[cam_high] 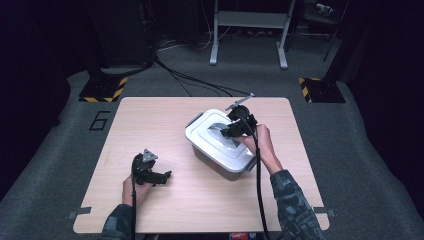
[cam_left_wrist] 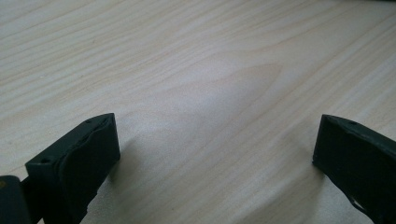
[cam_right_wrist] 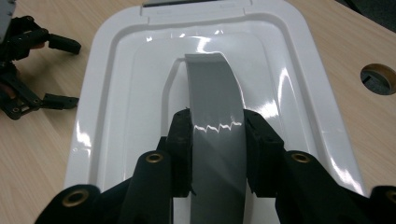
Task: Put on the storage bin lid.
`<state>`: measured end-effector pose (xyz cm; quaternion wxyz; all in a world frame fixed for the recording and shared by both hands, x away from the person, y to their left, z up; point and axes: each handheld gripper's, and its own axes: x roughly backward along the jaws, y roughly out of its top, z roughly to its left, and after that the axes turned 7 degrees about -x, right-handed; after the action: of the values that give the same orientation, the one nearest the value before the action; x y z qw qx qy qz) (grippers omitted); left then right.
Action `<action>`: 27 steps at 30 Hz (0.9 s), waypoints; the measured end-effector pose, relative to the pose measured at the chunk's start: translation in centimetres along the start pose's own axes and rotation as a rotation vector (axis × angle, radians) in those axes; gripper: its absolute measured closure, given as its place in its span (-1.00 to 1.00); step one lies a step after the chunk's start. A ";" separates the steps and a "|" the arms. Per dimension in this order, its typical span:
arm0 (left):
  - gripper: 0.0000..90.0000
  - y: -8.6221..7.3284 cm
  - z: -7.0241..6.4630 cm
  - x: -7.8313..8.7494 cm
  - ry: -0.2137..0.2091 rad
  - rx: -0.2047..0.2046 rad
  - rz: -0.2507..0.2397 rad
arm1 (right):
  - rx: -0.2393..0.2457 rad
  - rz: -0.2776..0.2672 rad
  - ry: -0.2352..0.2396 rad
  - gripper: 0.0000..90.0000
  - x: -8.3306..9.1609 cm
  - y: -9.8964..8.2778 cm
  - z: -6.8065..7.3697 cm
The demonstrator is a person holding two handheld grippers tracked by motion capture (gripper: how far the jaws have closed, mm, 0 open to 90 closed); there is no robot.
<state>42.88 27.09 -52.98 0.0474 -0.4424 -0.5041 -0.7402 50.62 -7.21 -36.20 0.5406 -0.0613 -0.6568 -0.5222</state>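
Your right gripper [cam_right_wrist: 217,140] reaches forward over the white lid [cam_right_wrist: 116,93] of the box [cam_high: 220,162], wrist angled down, with its jaws clamped on either side of the grey handle [cam_right_wrist: 215,93] that arches up from the lid's middle. Your left gripper [cam_high: 162,177] rests low on the bench [cam_left_wrist: 196,70], well apart from the box, its jaws apart with bare wood between them.

the high view looks forward and down on the whole counter [cam_high: 150,210] from afar. the left gripper view skims bare wood close up. the right gripper view faces the box lid [cam_right_wrist: 289,70] closely, which the high view also shows.
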 end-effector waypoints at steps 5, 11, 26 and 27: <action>-0.99 0.0 0.0 0.0 0.000 0.000 0.000 | -0.005 0.004 0.024 0.48 -0.1 -0.1 -0.5; -0.99 0.0 0.0 0.0 0.000 0.000 0.000 | 0.004 0.011 0.012 0.42 -0.1 -0.1 -0.4; -0.99 0.0 0.0 0.0 0.000 0.000 0.000 | -0.062 -0.082 -0.029 -0.68 2.7 -0.6 -1.7; -0.99 0.0 0.0 0.0 0.000 0.000 -0.001 | -0.060 -0.095 -0.041 -0.69 3.0 -0.7 -1.9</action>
<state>42.89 27.09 -52.98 0.0471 -0.4424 -0.5043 -0.7401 50.20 -10.42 -34.59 0.4995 -0.0572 -0.6540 -0.5653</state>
